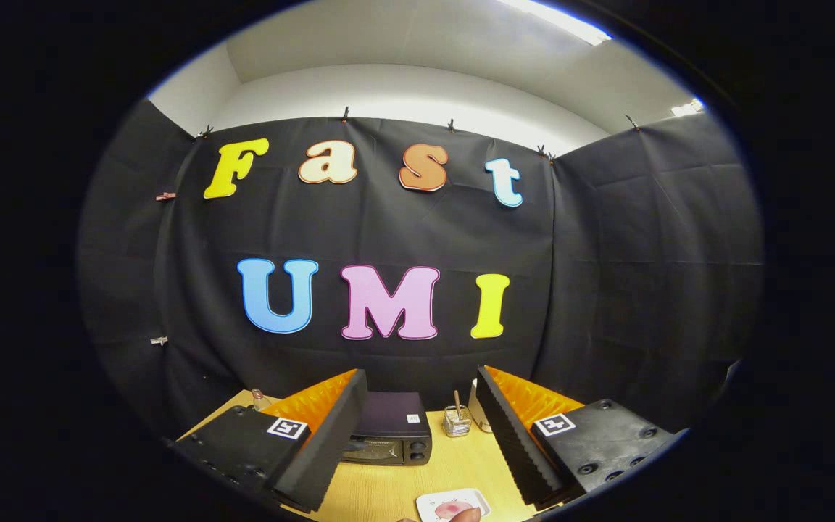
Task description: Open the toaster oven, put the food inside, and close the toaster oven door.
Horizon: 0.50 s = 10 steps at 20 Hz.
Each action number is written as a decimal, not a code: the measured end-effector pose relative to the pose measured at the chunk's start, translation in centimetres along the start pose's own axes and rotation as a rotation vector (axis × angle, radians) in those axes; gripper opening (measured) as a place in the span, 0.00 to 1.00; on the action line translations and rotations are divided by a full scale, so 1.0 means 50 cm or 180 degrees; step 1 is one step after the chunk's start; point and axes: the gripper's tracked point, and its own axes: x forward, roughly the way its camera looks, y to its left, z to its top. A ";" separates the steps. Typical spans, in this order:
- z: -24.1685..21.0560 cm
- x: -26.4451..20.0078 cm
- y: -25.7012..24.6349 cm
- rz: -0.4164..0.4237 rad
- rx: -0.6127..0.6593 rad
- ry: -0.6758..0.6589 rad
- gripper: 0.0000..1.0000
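While its door is shut, the toaster oven [391, 429] sits low in the frame, just left of centre, on the wooden table [461, 464], beyond and between the gripper's [417, 442] spread fingers, which hold nothing. At the bottom edge, a small white plate [454, 502] carries pink food [448, 510], with a fingertip [467, 515] touching it. Right of the oven stand a glass jar [456, 422] and a white container [475, 413].

We stand in a staged recording booth: black cloth [606, 275] clipped up as walls beyond the fingers, a wooden table [461, 457] between them bearing a toaster oven [388, 435], white ceiling [403, 51] above.
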 end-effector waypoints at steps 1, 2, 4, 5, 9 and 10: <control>0.000 -0.001 0.000 -0.0001 -0.0008 0.0004 0.97; -0.003 0.000 0.003 0.0000 -0.0009 0.0011 0.97; -0.015 0.003 0.015 0.0030 0.0007 0.0039 0.97; -0.024 0.008 0.023 0.0045 0.0001 0.0062 0.98; -0.092 0.041 0.077 0.0170 -0.0026 0.0213 0.97; -0.112 0.056 0.096 0.0213 -0.0007 0.0264 0.98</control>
